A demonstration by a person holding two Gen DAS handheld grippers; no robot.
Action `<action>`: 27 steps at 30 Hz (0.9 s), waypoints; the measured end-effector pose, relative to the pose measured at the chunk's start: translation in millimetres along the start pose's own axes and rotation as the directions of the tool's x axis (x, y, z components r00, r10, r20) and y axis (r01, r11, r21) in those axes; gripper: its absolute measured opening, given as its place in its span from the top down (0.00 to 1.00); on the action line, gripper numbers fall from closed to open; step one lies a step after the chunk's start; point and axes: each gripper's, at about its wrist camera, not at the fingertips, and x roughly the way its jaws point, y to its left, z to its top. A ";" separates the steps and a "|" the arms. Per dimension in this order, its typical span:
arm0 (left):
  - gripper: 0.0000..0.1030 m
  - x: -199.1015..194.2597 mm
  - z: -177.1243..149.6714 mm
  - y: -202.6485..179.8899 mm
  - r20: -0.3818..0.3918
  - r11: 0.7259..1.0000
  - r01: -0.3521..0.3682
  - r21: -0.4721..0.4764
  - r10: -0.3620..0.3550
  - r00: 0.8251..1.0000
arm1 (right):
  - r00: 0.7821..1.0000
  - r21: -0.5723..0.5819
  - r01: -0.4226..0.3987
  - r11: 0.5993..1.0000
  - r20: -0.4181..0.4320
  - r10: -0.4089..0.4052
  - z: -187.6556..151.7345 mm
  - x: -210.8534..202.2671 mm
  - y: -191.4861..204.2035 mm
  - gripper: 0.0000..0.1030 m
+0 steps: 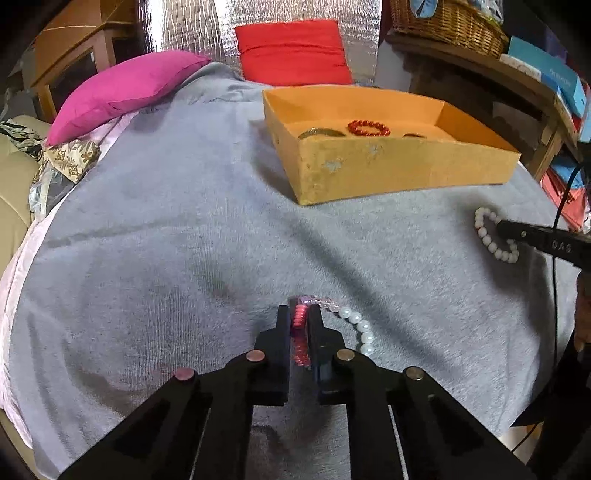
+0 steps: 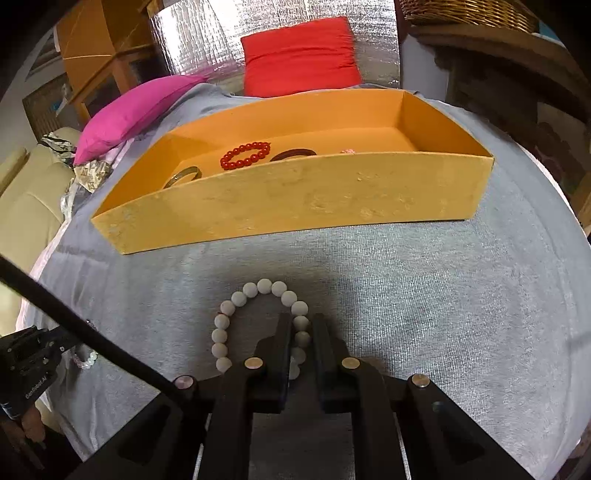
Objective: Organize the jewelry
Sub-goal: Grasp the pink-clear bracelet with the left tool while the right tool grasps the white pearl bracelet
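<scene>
Left tongs [image 1: 300,325] clamp, seemingly, pink-and-pearl bracelet [image 1: 351,321]; right tongs [image 2: 302,332] clamp white bracelet [image 2: 258,314].

Orange box [image 2: 295,199] w/ red bead bracelet [image 2: 244,155] inside. White bead bracelet [image 2: 258,317] on grey blanket [image 2: 443,295]. Pink-and-pearl bracelet [image 1: 332,317]. Magenta cushion [image 1: 122,92], red cushion [image 1: 291,51], silver quilted backdrop [image 1: 184,26]. Black tools.
</scene>
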 end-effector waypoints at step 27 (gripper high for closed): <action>0.93 -38.1 46.3 -56.6 0.234 0.954 0.294 0.066 -0.301 0.924 | 0.999 0.113 0.033 0.993 0.016 -0.035 -0.2 -7.7 -41.0 0.88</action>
